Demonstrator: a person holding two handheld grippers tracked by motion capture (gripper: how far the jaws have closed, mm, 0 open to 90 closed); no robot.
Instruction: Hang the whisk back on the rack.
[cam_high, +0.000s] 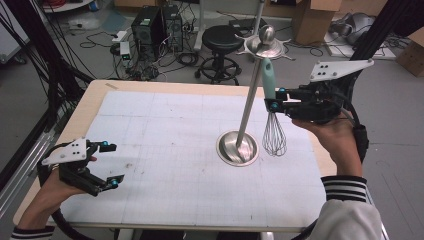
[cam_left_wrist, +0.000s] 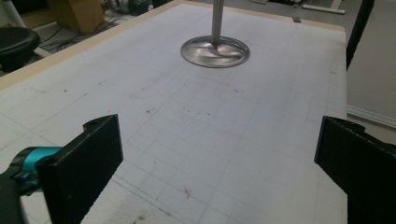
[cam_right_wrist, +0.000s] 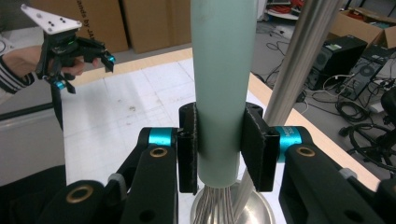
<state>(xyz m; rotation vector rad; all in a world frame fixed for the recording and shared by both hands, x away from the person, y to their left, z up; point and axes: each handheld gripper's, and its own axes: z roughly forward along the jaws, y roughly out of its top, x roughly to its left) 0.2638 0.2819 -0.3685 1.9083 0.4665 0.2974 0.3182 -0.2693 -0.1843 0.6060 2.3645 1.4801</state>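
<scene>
Mint-green whisk (cam_high: 270, 97) handle is pinched upright in the right tool (cam_high: 274, 99), right of centre beside the steel stand (cam_high: 248, 107); keep it vertical, easing toward the hooks. Left tool (cam_high: 111, 164) rests spread, lower left.

Black stool (cam_high: 222, 39); computer towers (cam_high: 156, 26); boxes (cam_high: 315, 17)

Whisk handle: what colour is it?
Pale mint green handle, clearest in the right gripper view.

Even, diffuse room light is falling from overhead — shadows are staying faint. Glare is showing on the steel base (cam_left_wrist: 215, 50) ahead of the left claw (cam_left_wrist: 219, 168), whose near jaws are blurring softly.
</scene>
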